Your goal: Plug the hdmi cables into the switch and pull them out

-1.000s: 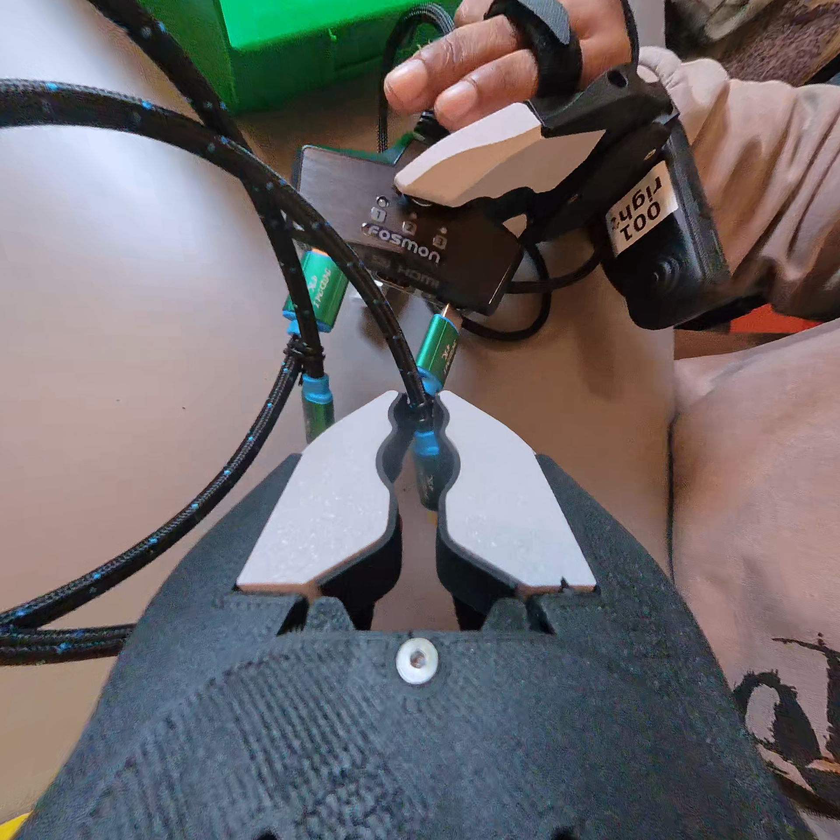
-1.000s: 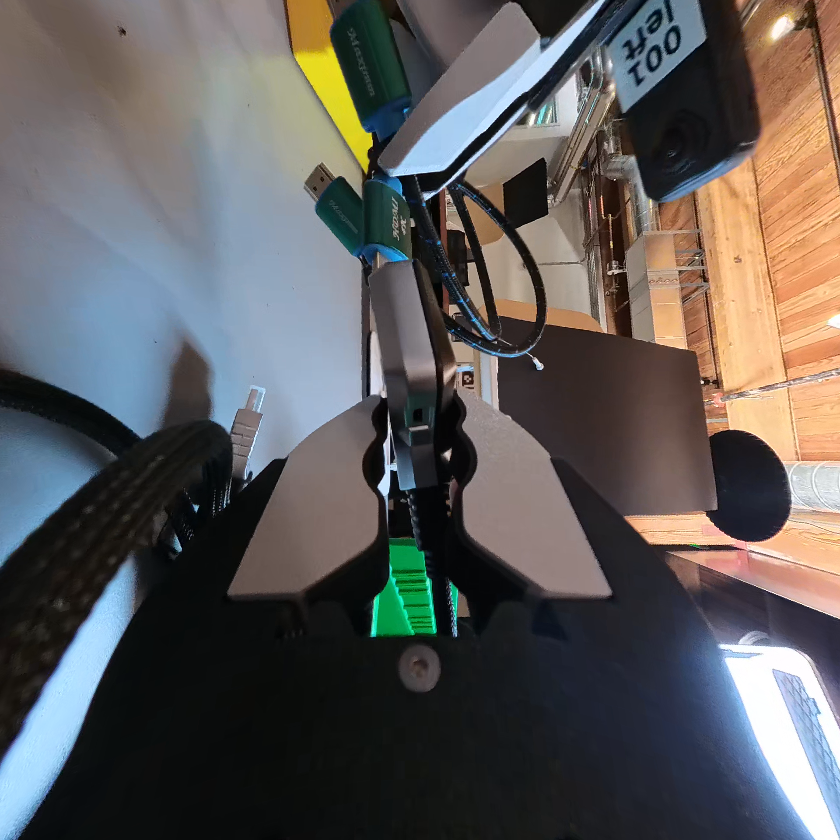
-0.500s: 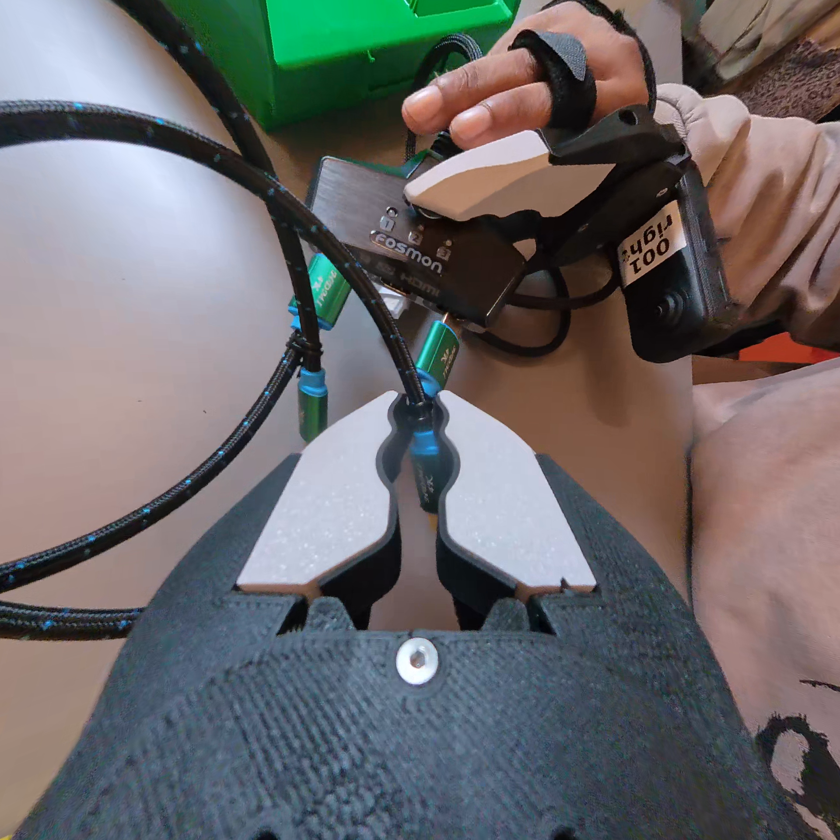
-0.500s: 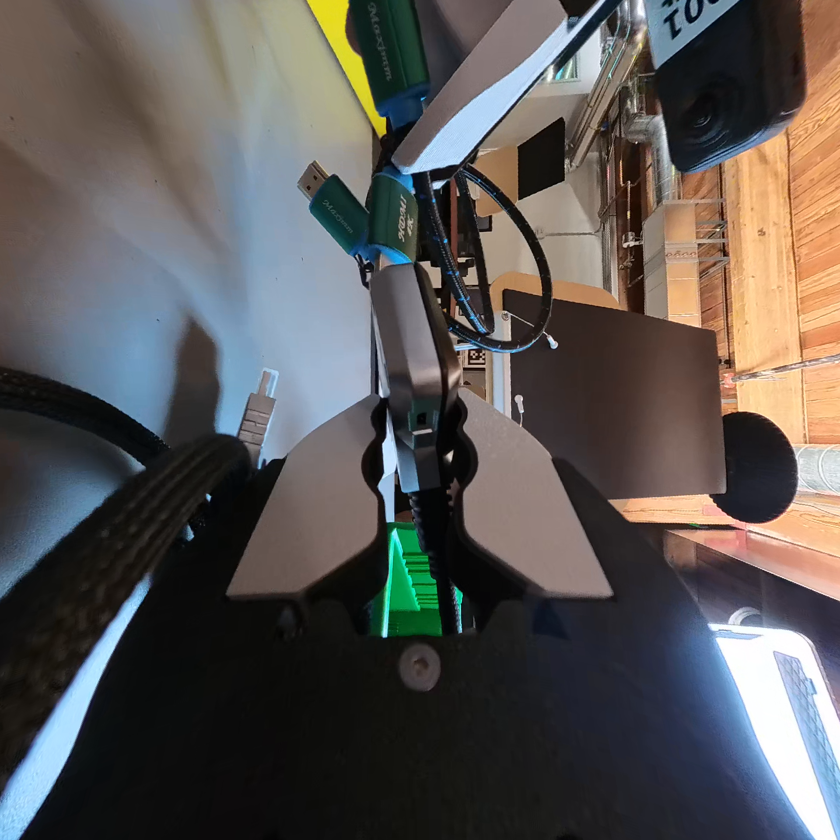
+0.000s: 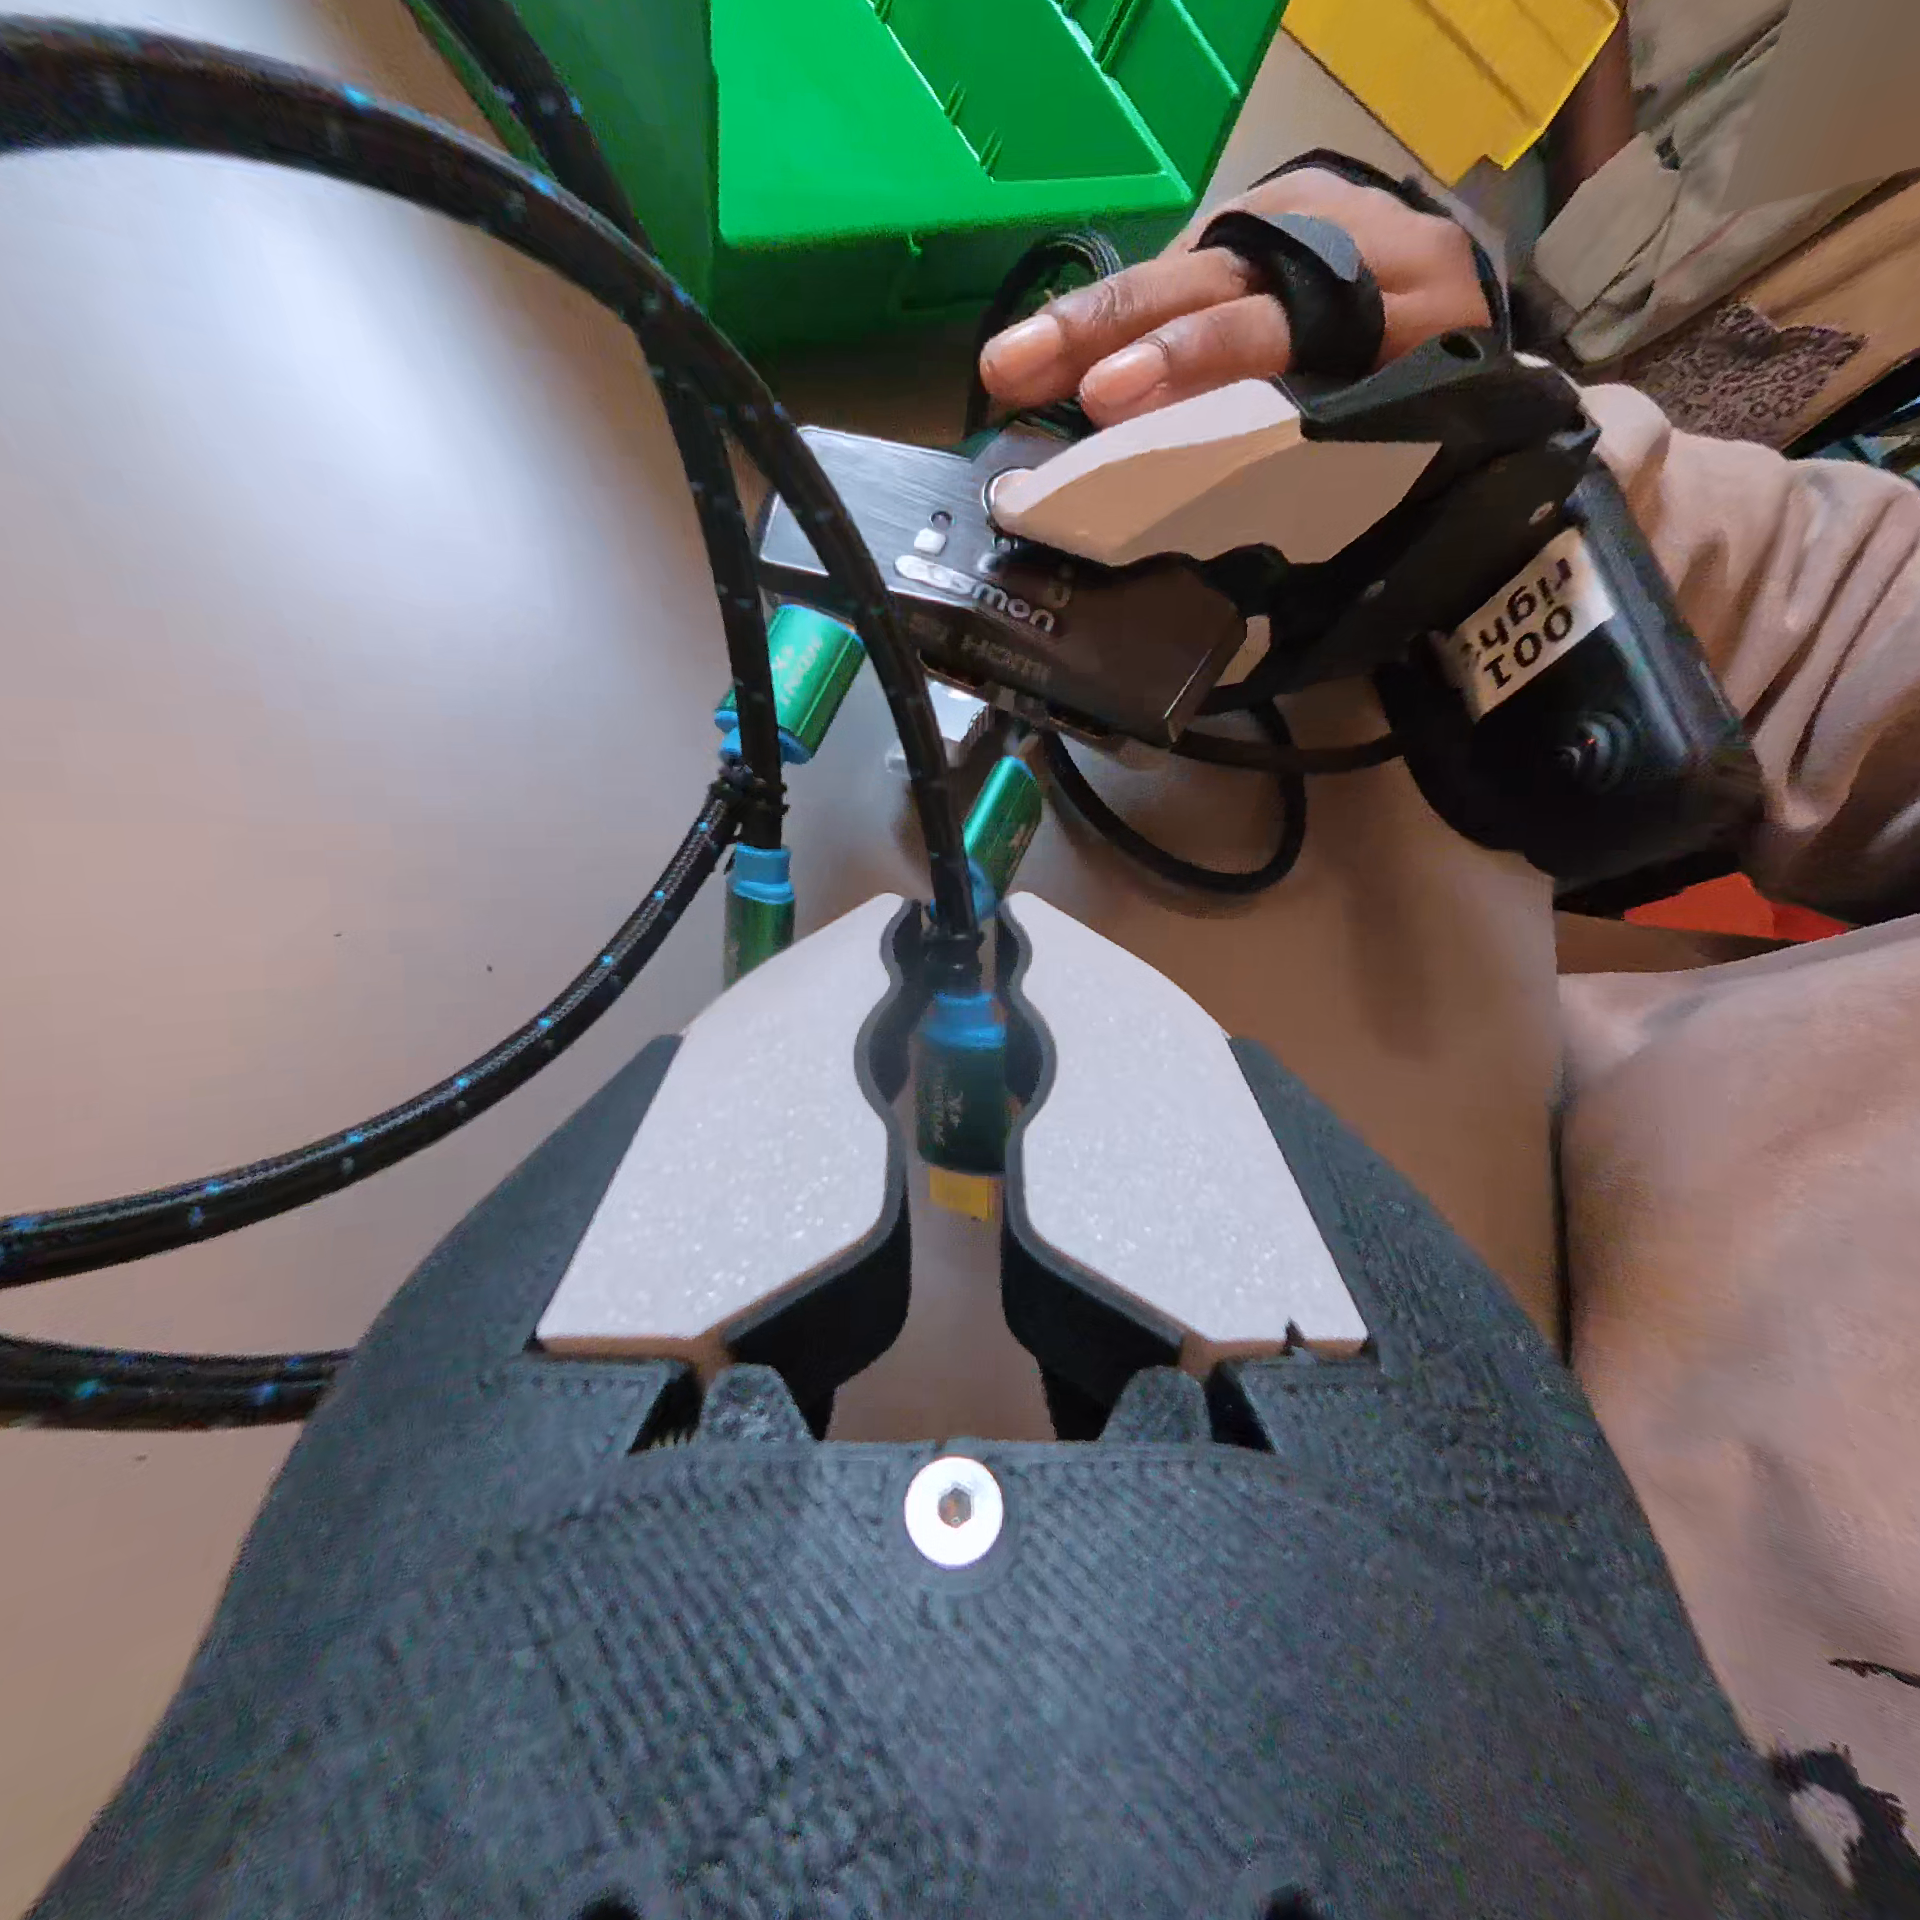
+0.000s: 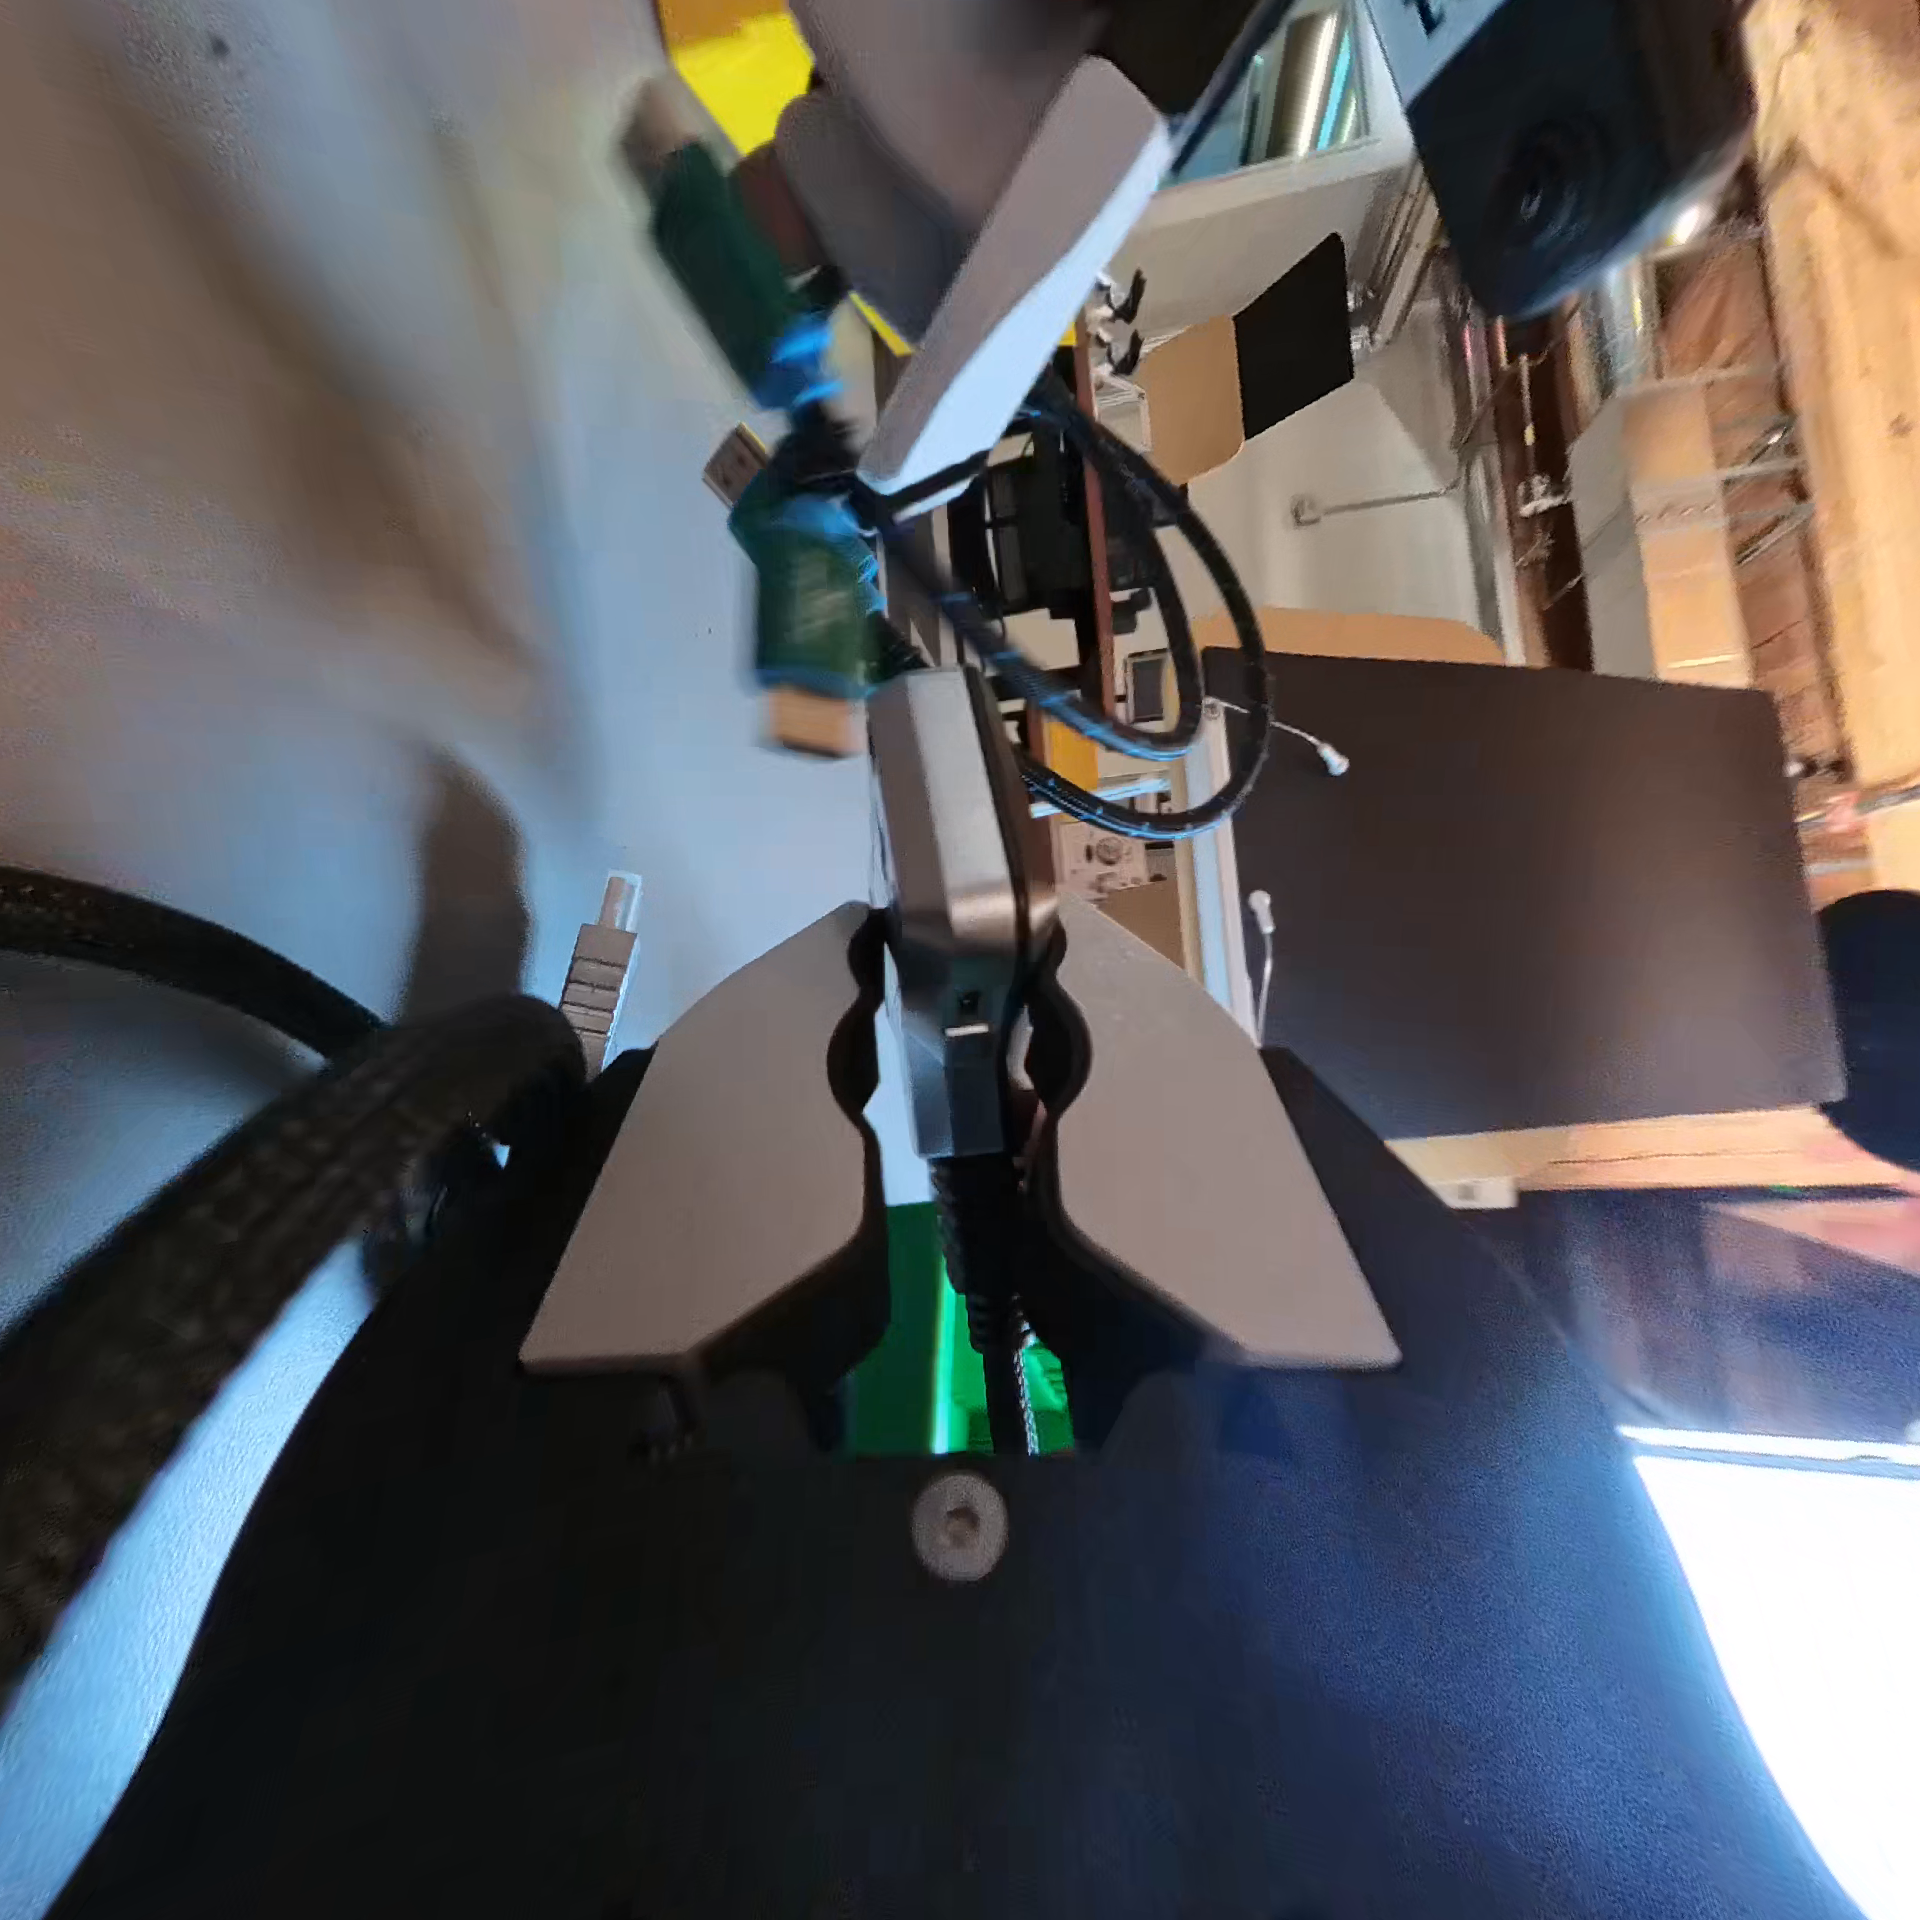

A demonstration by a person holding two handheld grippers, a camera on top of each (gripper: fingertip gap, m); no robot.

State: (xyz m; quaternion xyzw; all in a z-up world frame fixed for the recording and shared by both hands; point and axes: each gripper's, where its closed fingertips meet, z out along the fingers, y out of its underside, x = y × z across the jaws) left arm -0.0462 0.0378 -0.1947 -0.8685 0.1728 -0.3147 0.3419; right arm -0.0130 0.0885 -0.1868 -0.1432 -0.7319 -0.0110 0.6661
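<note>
My right gripper (image 6: 956, 925) is shut on the dark metal HDMI switch (image 6: 940, 831) and holds it tilted above the table. In the left wrist view its upper finger (image 5: 1164, 488) lies on top of the switch (image 5: 1091, 634). My left gripper (image 5: 951, 920) is shut on black braided HDMI cable (image 5: 914, 727) at its tips. One green plug (image 5: 961, 1091) sits between its fingers, gold end toward the camera. Another green plug (image 5: 1003, 821) hangs just below the switch. In the blurred right wrist view its gold connector (image 6: 810, 727) is bare, beside the switch end.
Two more green plugs (image 5: 810, 675) (image 5: 758, 914) hang left of the switch. A thin black lead (image 5: 1247, 831) loops under it. A green bin (image 5: 935, 114) and a yellow bin (image 5: 1455, 73) stand behind. The person's clothing (image 5: 1714, 1247) fills the right. A thick braided cable (image 6: 208, 1195) crosses the table. The left gripper's tips are roughly 7 centimeters from the right gripper's.
The green plug that sat in the switch port has come out, its gold connector now bare. My left gripper has drawn back from the switch with the cable. The right gripper still clamps the switch.
</note>
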